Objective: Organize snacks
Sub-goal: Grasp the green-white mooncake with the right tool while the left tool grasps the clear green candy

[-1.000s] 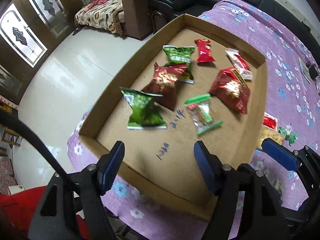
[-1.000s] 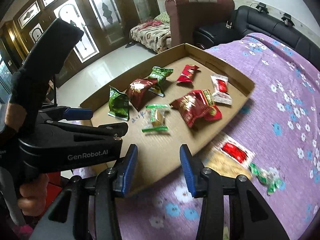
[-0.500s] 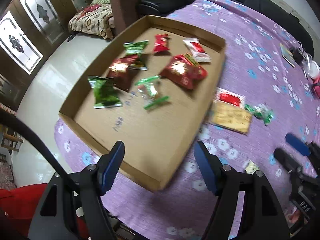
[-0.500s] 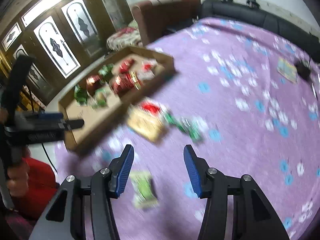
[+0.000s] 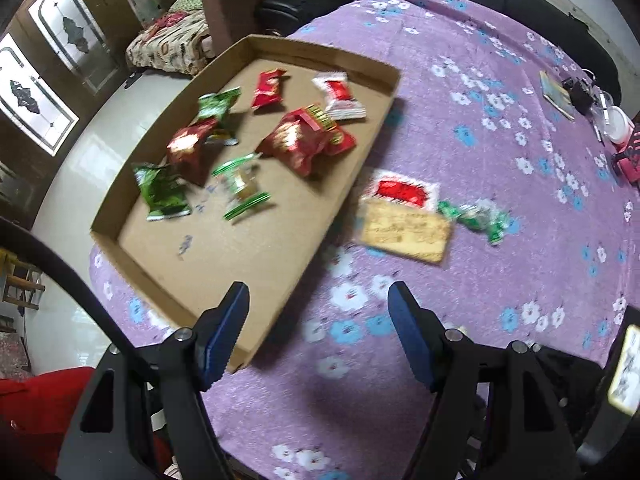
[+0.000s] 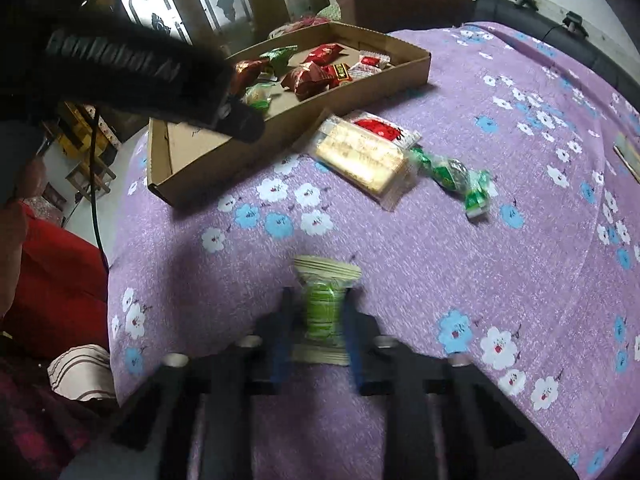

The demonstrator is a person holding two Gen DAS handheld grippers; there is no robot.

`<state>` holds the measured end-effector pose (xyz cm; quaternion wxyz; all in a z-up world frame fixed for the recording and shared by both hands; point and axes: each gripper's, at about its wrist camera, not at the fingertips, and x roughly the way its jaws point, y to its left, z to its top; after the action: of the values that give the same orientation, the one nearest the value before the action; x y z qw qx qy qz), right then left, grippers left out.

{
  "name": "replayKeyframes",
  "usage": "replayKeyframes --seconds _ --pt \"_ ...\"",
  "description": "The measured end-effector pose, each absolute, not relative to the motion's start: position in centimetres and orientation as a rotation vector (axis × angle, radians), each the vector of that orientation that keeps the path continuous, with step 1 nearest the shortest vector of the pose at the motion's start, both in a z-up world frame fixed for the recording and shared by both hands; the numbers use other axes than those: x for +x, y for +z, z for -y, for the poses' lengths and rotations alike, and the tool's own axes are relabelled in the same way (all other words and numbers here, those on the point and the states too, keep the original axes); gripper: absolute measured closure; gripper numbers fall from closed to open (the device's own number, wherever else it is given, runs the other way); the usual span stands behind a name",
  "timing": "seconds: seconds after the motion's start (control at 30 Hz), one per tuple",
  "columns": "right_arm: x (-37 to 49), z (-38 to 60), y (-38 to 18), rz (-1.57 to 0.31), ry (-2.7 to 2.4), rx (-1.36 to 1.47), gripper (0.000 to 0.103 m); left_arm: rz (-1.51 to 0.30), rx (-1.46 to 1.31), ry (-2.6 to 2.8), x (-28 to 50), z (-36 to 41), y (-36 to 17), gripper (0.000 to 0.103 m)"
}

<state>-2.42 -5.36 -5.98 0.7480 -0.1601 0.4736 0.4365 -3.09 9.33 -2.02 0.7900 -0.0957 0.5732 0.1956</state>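
Flowered purple cloth (image 6: 440, 240), glass-panelled doors (image 5: 60, 32) behind

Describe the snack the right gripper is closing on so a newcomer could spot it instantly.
On the purple flowered cloth, well short of the cardboard tray, the right gripper, jaws just closed, pinches a small packet. Unlike the three snacks beside the tray, it is lime green inside clear wrap with beige ends.

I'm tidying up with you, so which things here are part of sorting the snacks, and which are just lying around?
Part of the job:
- cardboard tray
- green snack packet in the right gripper
- golden biscuit pack
- red-and-white packet
- green candy

Lying about:
- booklet
- white jar
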Motion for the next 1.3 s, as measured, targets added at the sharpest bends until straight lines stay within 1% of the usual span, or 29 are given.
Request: replayKeyframes --seconds 0.17,0.33,0.47,0.53,0.63,0.87,0.97,1.03,1.07,1.1,1.13,1.17,1.3 --pt "-1.5 7.8 -5.6 -1.044 0.889 -0.315 0.086 -1.269 -0.214 0.367 -0.1 -6.8 -2.8 0.03" --pt "-0.2 12.6 -5.4 -1.044 0.771 -0.291 0.086 -1.307 -0.225 0.336 3.7 -4.1 -3.6 0.03" --pt "1.0 15.3 -5.8 -1.071 0.727 -0.21 0.086 -1.34 -0.235 0.385 6.2 -2.1 -4.4 0.03" --pt "1.1 15.7 -5.9 -1.07 0.725 -0.192 0.086 -1.383 -0.294 0.452 7.4 -1.9 -5.3 0.03" --pt "1.1 16.0 -5.8 -1.064 0.726 -0.182 0.085 -1.482 -0.458 0.51 9.1 -2.3 -7.1 0.03" --pt "1.2 16.3 -6.0 -1.071 0.745 -0.151 0.085 -1.508 -0.612 0.685 10.8 -4.0 -8.4 0.03" --pt "2.2 17.1 -6.2 -1.095 0.754 -0.079 0.085 -1.569 -0.731 0.75 10.3 -5.1 -9.3 0.031" --pt "2.7 17.6 -6.4 -1.106 0.764 -0.044 0.085 -1.582 -0.803 0.757 10.2 -5.4 -9.9 0.035" --pt "2.8 17.8 -6.4 -1.109 0.767 -0.034 0.085 -1.57 -0.806 0.757 10.4 -5.4 -9.8 0.044" --pt "2.8 17.8 -6.3 -1.111 0.769 -0.031 0.085 -1.555 -0.802 0.738 10.9 -5.4 -9.7 0.048" --pt "2.6 17.7 -6.3 -1.107 0.771 -0.042 0.085 -1.553 -0.796 0.723 11.1 -5.3 -9.6 0.058" --pt "2.7 17.7 -6.3 -1.103 0.771 -0.052 0.085 -1.551 -0.799 0.711 11.3 -5.3 -9.6 0.065" --pt "2.1 18.0 -6.2 -1.103 0.772 -0.049 0.085 -1.54 -0.805 0.71 11.7 -5.3 -9.6 0.07"
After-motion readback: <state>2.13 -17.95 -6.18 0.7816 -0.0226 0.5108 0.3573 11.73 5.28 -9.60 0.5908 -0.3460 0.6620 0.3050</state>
